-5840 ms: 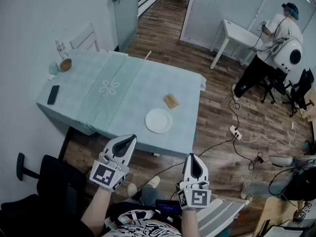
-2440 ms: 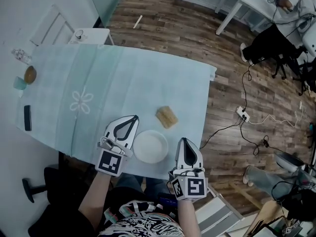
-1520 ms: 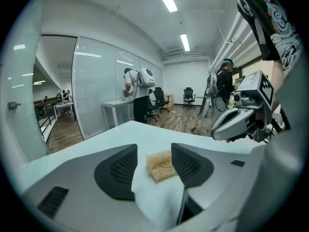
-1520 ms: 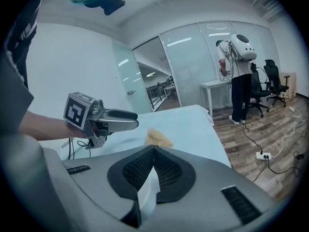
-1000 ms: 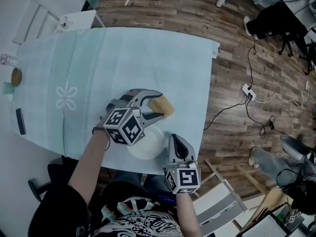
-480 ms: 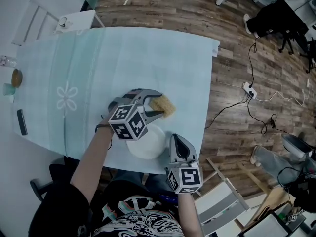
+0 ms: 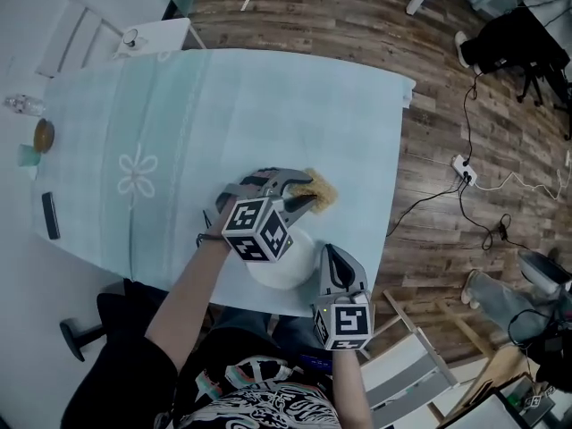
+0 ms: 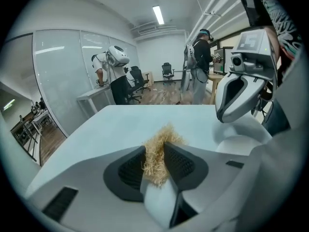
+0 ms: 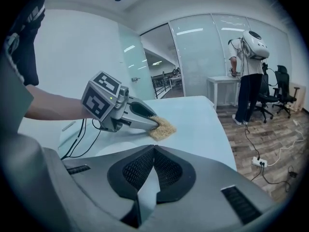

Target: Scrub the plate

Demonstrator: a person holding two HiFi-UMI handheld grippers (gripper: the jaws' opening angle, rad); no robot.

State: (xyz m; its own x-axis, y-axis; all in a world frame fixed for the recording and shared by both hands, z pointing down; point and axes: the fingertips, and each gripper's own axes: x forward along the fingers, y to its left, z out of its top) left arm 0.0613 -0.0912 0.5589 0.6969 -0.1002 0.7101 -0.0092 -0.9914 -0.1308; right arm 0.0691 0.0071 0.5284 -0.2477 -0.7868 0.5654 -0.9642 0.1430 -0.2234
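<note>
The left gripper's (image 8: 155, 152) jaws are closing, and a straw-coloured fibrous scrubber (image 8: 165, 135) already sits between them, its strands pressed against both ribbed pads and a loose tuft sticking out past the tips. In the head view this gripper (image 7: 304, 191) lies across the table from the left, with the scrubber (image 7: 324, 194) at its tips resting on the cloth. The right gripper's (image 9: 153, 152) jaws are together, with nothing between them.

The white plate (image 7: 288, 275) lies on the tablecloth just nearer the person than the scrubber, partly hidden under the left gripper's marker cube. The right gripper (image 7: 332, 251) points at the plate's right rim from the table's near edge. I cannot tell whether it touches the plate.

The table is covered with a pale green tablecloth (image 7: 259, 96) with a white flower motif (image 7: 138, 175) to the left. A dark phone (image 7: 49, 215) lies near the cloth's left edge, well apart from the plate. A power strip (image 7: 465, 170) with cables lies on the wooden floor (image 7: 429, 231) to the right.
</note>
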